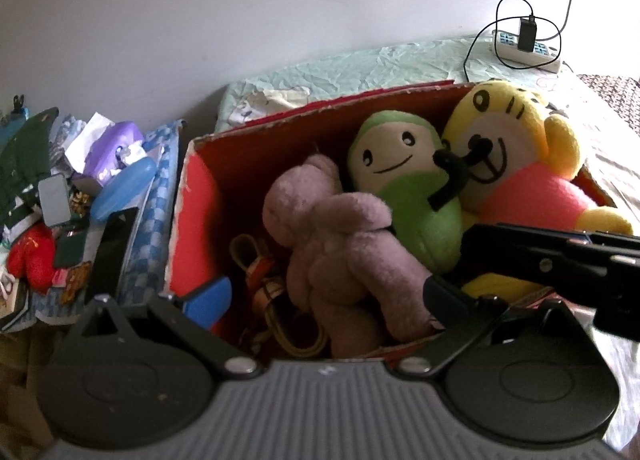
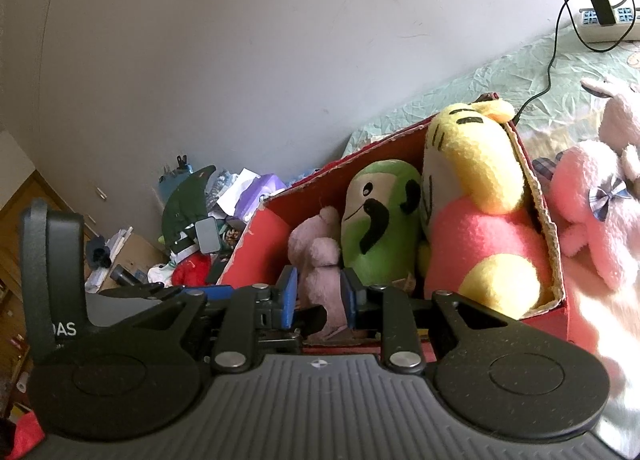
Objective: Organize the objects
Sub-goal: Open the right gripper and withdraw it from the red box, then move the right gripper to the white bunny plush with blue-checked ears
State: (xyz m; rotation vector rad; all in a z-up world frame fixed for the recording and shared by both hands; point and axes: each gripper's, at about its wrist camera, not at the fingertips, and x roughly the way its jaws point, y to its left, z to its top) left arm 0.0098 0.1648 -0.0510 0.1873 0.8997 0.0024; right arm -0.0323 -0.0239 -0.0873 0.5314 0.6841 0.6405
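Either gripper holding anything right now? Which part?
Right gripper is closed on the mauve plush bear in the red box, apparently at a lower limb. Left gripper is open, holding nothing.

- left gripper (image 1: pixel 324 302): grey ribbed housing across the bottom, two round black discs either side, black link arms on silver rivets
- left finger pad (image 1: pixel 212 300): blue, on a black carrier
- right gripper (image 2: pixel 319 302): same grey ribbed body, small round crosshair mark at centre, black speckled discs, silver rivets
- right pads (image 2: pixel 290 296): blue faces, black backing
- black block at left edge of right view, white letters "DAS"
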